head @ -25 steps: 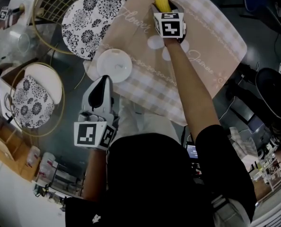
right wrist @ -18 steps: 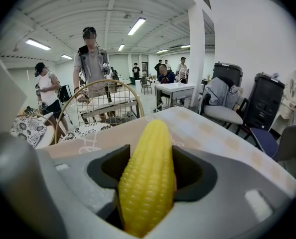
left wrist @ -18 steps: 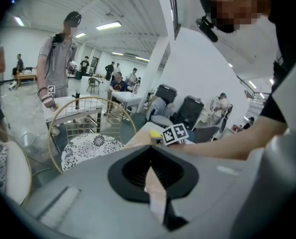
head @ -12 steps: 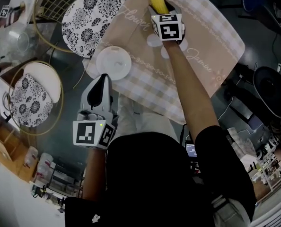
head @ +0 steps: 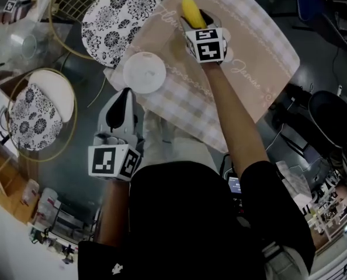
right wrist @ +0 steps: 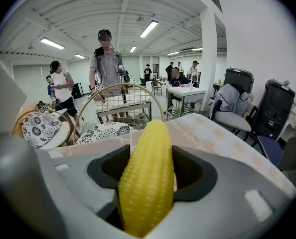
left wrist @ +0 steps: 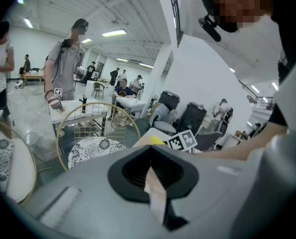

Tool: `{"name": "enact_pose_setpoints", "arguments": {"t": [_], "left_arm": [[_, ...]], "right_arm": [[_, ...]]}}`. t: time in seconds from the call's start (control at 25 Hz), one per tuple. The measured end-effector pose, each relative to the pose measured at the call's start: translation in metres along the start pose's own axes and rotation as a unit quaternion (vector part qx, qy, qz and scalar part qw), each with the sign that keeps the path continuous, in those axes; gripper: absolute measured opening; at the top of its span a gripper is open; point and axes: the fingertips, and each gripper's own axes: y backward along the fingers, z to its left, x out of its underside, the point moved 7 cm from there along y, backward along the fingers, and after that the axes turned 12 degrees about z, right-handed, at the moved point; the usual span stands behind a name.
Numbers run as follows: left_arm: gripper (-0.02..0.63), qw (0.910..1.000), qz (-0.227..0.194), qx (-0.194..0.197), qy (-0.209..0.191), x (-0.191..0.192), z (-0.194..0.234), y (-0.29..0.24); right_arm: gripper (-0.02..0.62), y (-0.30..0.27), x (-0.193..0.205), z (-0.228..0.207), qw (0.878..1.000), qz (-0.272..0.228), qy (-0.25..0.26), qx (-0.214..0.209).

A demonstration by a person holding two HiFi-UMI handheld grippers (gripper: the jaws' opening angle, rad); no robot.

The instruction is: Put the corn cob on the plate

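Ceiling strip lights (right wrist: 149,29) light both gripper views brightly and evenly. Both views bulge like a fisheye and fall to black at the corners. The corn cob (right wrist: 147,178), close to the lens, looks slightly soft. The head view is dimmer, with soft shadows.

corn cob (right wrist: 147,173) base hidden inside right gripper (right wrist: 149,183), distant people (right wrist: 178,78) too small
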Motion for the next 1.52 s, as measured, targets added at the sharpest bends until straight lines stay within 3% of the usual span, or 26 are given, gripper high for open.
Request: {"name": "enact_pose_setpoints", "arguments": {"t": [0.76,1.52], "left_arm": [[0.009,0.9995,-0.021,-0.014,0.017,0.028,0.031,0.054],[0.009,0.9985,-0.026,-0.041,0.025,0.054,0.054,0.089]], "right_arm": [[0.262,0.034,0.034,0.143,0.994,0.013,0.061,-0.085],[0.262,0.034,0.065,0.224,0.985,0.035,0.111,-0.125]]}}
